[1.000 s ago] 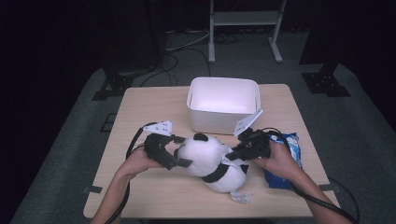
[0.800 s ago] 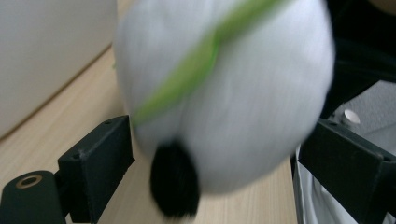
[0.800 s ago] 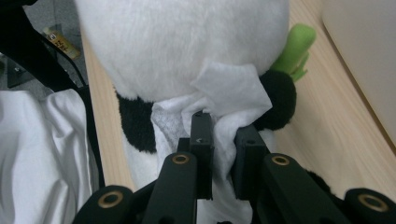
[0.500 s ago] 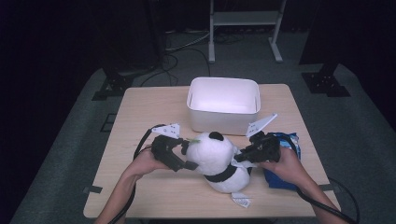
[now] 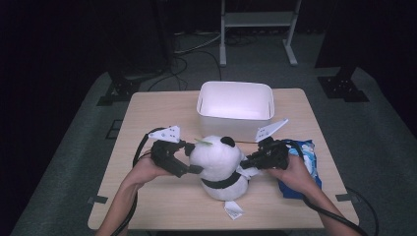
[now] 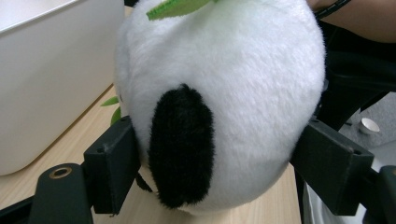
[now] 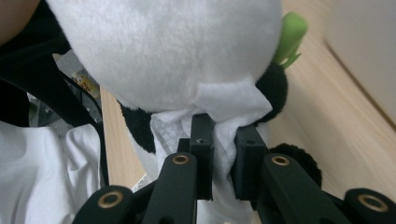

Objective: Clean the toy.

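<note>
Since the earlier pictures the panda plush toy (image 5: 220,164) had turned a little more upright and sat slightly nearer the middle of the front edge of the tabletop (image 5: 147,113), and the jaws of the left gripper (image 5: 191,166) had just been closing around its head. In the left gripper view the two black jaws stood wide on both sides of the round white head (image 6: 219,107), pressing on the fur. The right gripper (image 5: 248,162) was clamped, nearly together, on a thin white fabric piece (image 7: 224,126) below the head.

The toy looked light, soft and very compressible, so I judged it would deform under pressure and not slip easily, because the fur was short and fluffy. It was not fragile. The head seemed the best place to hold, being round and full; the thin fabric could stretch or tear if pulled hard. Small green felt leaves (image 5: 202,142) stuck out on top.

Behind it, toward the far edge, stood a white plastic bin (image 5: 235,118), smooth and stiff. A blue crinkly packet (image 5: 307,152) lay near the right edge.
</note>
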`<act>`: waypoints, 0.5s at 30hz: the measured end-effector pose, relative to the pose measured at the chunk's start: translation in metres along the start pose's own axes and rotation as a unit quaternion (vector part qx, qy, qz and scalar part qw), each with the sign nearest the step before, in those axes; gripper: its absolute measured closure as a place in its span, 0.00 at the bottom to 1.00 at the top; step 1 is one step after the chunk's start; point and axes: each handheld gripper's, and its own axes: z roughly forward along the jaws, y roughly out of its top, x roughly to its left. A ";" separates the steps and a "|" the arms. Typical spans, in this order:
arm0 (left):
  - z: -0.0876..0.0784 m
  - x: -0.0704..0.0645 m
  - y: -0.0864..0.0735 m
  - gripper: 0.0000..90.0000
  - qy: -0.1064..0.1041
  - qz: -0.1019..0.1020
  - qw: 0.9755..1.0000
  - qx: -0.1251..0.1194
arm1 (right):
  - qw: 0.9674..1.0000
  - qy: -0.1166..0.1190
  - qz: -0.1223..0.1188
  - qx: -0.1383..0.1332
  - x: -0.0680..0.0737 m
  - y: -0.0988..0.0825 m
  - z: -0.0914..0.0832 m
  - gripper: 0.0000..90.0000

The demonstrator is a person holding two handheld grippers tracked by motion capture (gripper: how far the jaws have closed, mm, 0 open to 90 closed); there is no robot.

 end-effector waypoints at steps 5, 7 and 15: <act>0.002 -0.002 0.002 0.22 0.002 0.006 1.000 -0.002 | 1.000 -0.011 0.002 -0.010 0.000 0.002 -0.018 0.89; 0.004 -0.003 0.003 0.22 0.001 0.006 1.000 -0.003 | 1.000 -0.017 0.001 -0.011 0.001 0.004 -0.024 0.89; 0.010 -0.004 0.006 0.21 -0.001 0.009 1.000 -0.003 | 0.999 -0.027 -0.004 -0.028 0.007 0.014 -0.049 0.89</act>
